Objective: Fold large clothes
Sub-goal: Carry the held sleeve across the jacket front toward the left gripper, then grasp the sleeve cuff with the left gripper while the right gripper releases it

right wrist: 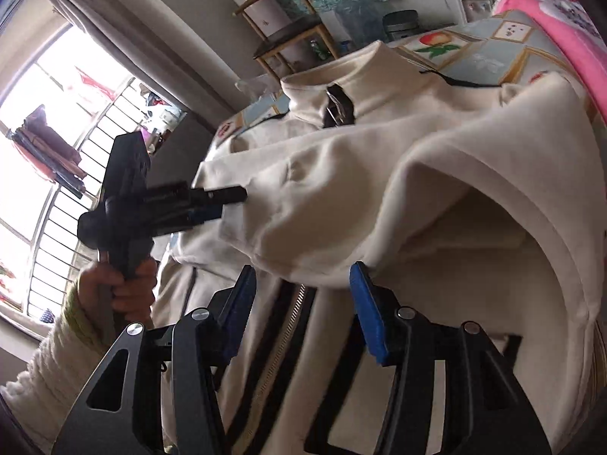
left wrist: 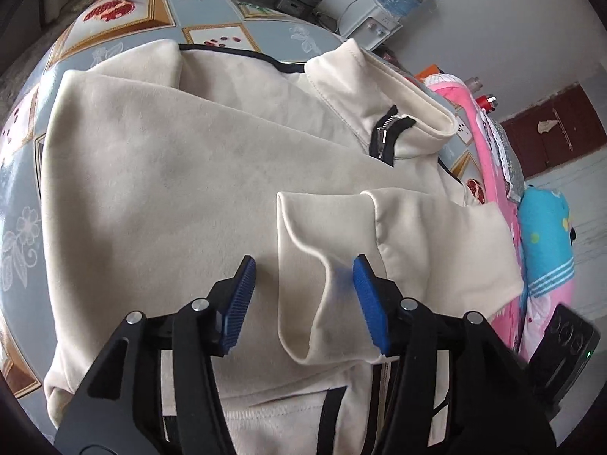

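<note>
A cream jacket [left wrist: 182, 174] lies spread over a patterned table [left wrist: 114, 26], collar [left wrist: 398, 87] away from the cameras. Pink bedding [left wrist: 489, 159] and a blue cushion [left wrist: 546, 235] crowd the table's right edge. The left gripper [left wrist: 303, 269] is spread open over a folded cuff [left wrist: 322, 258]. The right gripper [right wrist: 301, 275] gapes under a lifted fold, gripping nothing. A window [right wrist: 45, 113] lies beyond the left side.

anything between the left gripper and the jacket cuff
Nothing visible. The left gripper is open, with the cuff of the cream jacket already lying between its fingers, one pad right against the fabric. The right gripper is open too, at a fold further along.
</note>
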A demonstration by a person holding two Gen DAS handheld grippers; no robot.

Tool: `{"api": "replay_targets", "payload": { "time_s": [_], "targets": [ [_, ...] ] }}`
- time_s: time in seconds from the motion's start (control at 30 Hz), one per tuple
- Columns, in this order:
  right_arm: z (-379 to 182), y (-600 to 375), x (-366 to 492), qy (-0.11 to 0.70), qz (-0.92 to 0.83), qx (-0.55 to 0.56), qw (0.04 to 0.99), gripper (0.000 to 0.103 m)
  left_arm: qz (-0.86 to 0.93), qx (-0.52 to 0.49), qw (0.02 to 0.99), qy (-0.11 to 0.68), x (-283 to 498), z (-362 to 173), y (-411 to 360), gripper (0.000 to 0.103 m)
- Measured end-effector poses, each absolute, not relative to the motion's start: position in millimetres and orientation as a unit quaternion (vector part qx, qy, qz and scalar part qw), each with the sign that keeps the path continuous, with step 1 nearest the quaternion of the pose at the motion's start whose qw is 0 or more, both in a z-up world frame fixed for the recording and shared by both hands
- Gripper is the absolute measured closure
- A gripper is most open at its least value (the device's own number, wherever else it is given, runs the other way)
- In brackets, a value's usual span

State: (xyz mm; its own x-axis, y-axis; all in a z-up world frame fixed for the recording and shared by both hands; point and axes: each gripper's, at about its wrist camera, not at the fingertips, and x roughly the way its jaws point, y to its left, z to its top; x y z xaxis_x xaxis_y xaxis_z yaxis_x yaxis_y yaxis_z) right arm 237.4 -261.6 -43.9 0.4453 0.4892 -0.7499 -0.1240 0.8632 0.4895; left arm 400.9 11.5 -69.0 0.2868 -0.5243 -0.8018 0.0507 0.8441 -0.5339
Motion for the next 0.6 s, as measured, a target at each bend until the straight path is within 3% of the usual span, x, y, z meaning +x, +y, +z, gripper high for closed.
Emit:
{"api": "replay_targets", "payload": {
  "time_s": [0.1, 0.13, 0.2, 0.23, 0.37, 0.5, 0.6],
  "targets": [
    [-62, -265, 220, 0.490, 0.164, 0.172, 0.839, 0.053, -0.176, -0.200, 0.785, 0.560, 405, -69, 4, 0.059],
    [-64, -268, 213, 0.487, 0.156, 0.171, 0.842, 0.054, -0.181, -0.195, 0.786, 0.559, 406, -69, 0, 0.078],
    [-71, -274, 210, 0.484, 0.136, 0.168, 0.848, 0.055, -0.178, -0.166, 0.790, 0.562, 407, -69, -10, 0.086],
    [-75, -278, 208, 0.484, 0.130, 0.168, 0.849, 0.056, -0.180, -0.148, 0.796, 0.558, 406, -66, -15, 0.095],
    [-83, -288, 207, 0.485, 0.119, 0.174, 0.849, 0.062, -0.189, -0.101, 0.832, 0.512, 397, -28, -22, 0.097],
    [-82, -291, 205, 0.485, 0.114, 0.165, 0.851, 0.062, -0.175, -0.075, 0.880, 0.435, 387, 34, -6, 0.097],
    [-83, -291, 205, 0.485, 0.117, 0.163, 0.851, 0.062, -0.144, -0.077, 0.891, 0.423, 390, 53, 17, 0.097]
  ]
}}
